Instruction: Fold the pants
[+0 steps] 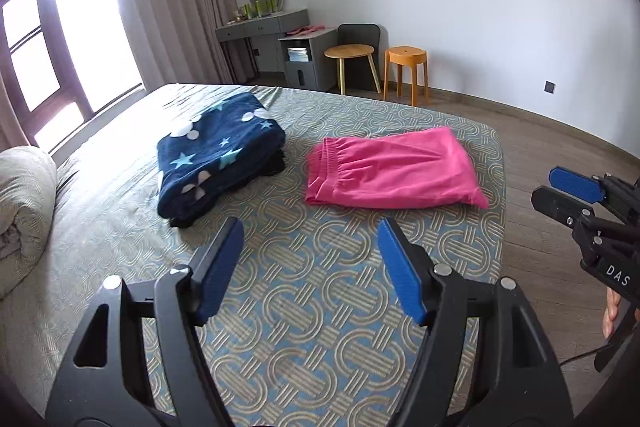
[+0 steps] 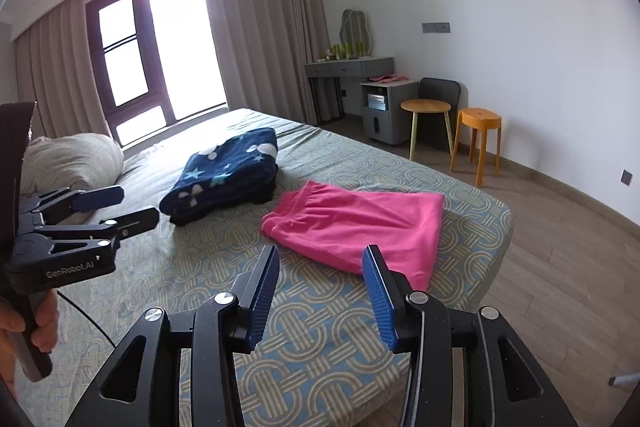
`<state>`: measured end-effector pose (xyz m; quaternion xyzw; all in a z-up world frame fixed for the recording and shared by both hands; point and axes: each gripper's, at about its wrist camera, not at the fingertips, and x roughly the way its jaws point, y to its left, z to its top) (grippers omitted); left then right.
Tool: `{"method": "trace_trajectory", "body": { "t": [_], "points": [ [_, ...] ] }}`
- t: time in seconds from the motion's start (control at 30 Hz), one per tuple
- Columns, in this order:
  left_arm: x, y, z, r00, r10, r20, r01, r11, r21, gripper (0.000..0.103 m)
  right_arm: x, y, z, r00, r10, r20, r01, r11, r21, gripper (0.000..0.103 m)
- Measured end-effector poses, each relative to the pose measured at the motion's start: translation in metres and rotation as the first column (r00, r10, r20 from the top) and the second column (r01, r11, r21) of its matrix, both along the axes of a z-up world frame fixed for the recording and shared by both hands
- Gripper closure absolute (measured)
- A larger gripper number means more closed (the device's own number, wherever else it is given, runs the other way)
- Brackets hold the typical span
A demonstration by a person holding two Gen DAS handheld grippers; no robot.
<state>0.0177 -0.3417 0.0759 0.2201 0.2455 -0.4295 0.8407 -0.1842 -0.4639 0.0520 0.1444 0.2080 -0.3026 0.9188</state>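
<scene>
Pink pants (image 1: 394, 171) (image 2: 356, 225) lie folded into a flat rectangle on the patterned bed (image 1: 304, 307) (image 2: 320, 331), elastic waistband toward the left. My left gripper (image 1: 310, 227) (image 2: 140, 203) hovers open above the bed, short of the pants, with nothing between its blue pads. My right gripper (image 2: 320, 253) (image 1: 540, 183) is also open and empty, held above the bed's near edge just in front of the pants. Neither gripper touches the cloth.
A folded navy star-print blanket (image 1: 216, 155) (image 2: 224, 173) lies left of the pants. A rolled pale duvet (image 1: 24, 203) (image 2: 76, 159) sits at the bed's left. Stools (image 1: 404, 73), a chair and a grey dresser (image 1: 276, 39) stand by the far wall. Wood floor (image 2: 560, 287) lies right of the bed.
</scene>
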Motion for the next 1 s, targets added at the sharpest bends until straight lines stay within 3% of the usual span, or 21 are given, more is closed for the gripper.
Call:
{"method": "trace_trajectory", "body": {
  "t": [0.1,0.2,0.37,0.47,0.57,0.73,1.0],
  "points": [
    [-0.005,0.035,0.004,0.999,0.034,-0.018,-0.035,0.998,-0.047,0.022,-0.004,0.023,0.001,0.999,0.034,-0.014,-0.034,0.999,0.024,0.059],
    [-0.016,0.060,0.003,0.999,0.049,0.013,-0.048,0.996,-0.078,0.022,-0.005,0.038,0.002,0.997,0.076,-0.032,-0.074,0.994,0.078,0.058],
    [-0.034,0.082,-0.002,0.999,0.029,-0.031,-0.033,0.992,-0.124,0.019,-0.014,0.074,0.013,0.996,0.033,-0.081,-0.034,0.999,-0.003,0.053],
    [-0.043,0.091,-0.003,0.998,0.015,-0.061,-0.024,0.988,-0.151,0.019,-0.020,0.088,0.019,0.997,0.028,-0.070,-0.028,1.000,-0.001,0.048],
    [-0.052,0.097,-0.003,0.998,0.008,-0.069,-0.019,0.986,-0.163,0.019,-0.022,0.102,0.019,0.997,-0.004,-0.078,0.003,1.000,-0.017,0.046],
    [-0.064,0.102,-0.006,0.999,0.001,-0.048,-0.007,0.990,-0.139,0.019,-0.029,0.116,0.016,0.988,-0.141,-0.057,0.137,0.988,-0.069,0.037],
    [-0.062,0.109,-0.013,0.995,-0.013,-0.104,-0.001,0.991,-0.135,0.018,-0.033,0.115,0.009,0.982,-0.183,-0.039,0.184,0.982,0.030,0.036]
  ]
}}
